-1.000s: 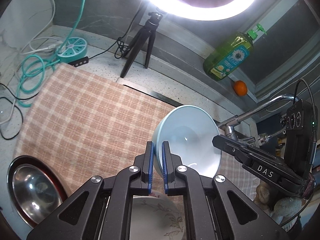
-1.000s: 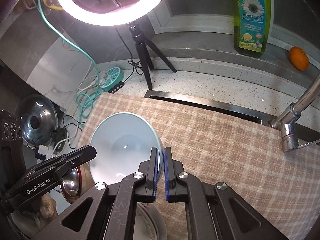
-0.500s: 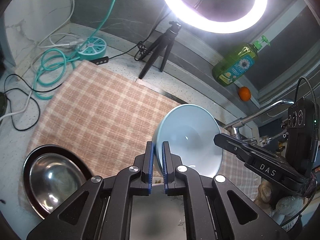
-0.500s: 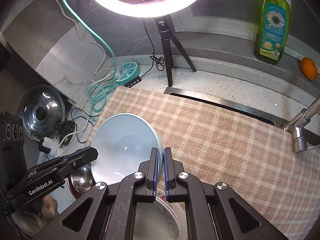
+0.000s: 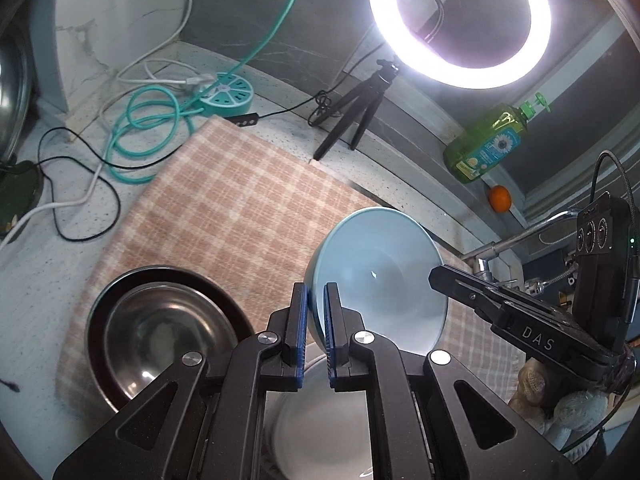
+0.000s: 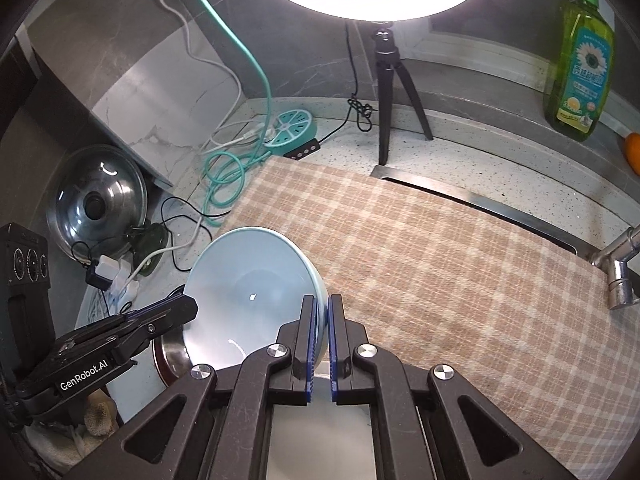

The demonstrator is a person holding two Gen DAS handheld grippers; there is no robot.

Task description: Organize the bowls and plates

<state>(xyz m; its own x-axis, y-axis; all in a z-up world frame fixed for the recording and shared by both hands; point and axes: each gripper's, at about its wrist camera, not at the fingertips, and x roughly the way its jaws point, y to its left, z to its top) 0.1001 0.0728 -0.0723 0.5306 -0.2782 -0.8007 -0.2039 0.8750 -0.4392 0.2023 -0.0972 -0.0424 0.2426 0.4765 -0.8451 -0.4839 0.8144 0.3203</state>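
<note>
Light-blue bowl [image 5: 378, 276] pinched at opposite rims by left gripper [image 5: 315, 334] and right gripper [image 6: 321, 344], mid-frame; keep level, lower evenly toward steel bowl [image 5: 164, 330] at lower left.

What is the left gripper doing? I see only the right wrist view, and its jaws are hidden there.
Observer: The left gripper is shut on the rim of the blue bowl.
Operator: What lies under that gripper, beside the bowl?
Observer: A steel bowl sits inside a dark dish on the checked cloth.
Operator: Is anything in the steel bowl?
Observer: Nothing shows in it, only reflections.
</note>
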